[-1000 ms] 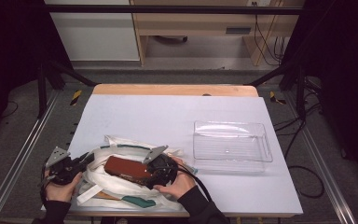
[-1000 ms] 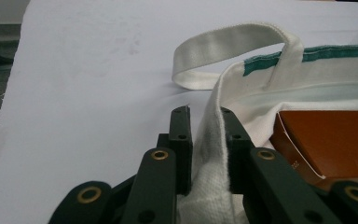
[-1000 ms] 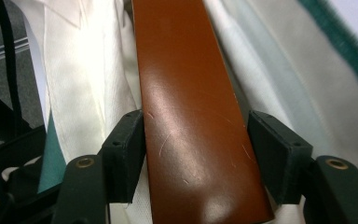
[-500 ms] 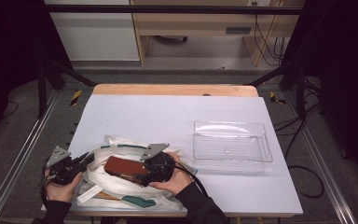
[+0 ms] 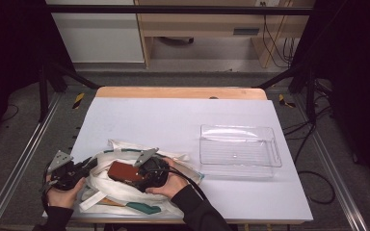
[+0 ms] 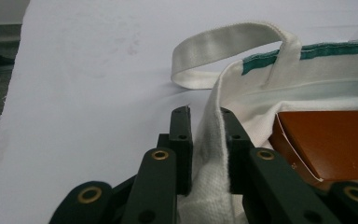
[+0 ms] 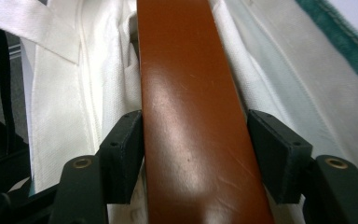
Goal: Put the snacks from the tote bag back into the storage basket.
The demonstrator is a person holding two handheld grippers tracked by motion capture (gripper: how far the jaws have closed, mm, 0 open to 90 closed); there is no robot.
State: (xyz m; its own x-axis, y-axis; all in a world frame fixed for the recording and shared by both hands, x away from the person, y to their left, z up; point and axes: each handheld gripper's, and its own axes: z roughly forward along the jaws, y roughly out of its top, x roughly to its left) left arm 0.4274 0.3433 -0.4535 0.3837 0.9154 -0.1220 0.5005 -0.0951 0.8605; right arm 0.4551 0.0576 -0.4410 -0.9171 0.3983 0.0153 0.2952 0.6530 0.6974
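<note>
Gripping brown box (image 7: pixel 191 121) — right claw (image 7: pixel 196 140) inside bag (image 6: pixel 307 74).

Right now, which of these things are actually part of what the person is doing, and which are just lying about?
In use:
- white cloth bag, its rim pinched by the left tool
- brown box, clamped in the right tool at the bag's mouth

Lying about:
- clear plastic tray, apart from the bag
- table

Both tools were black, their linked jaws pinned with brass rivets. Each carried a grey three-cornered plate and a black cable. The sleeves (image 5: pixel 200 211) were dark.
</note>
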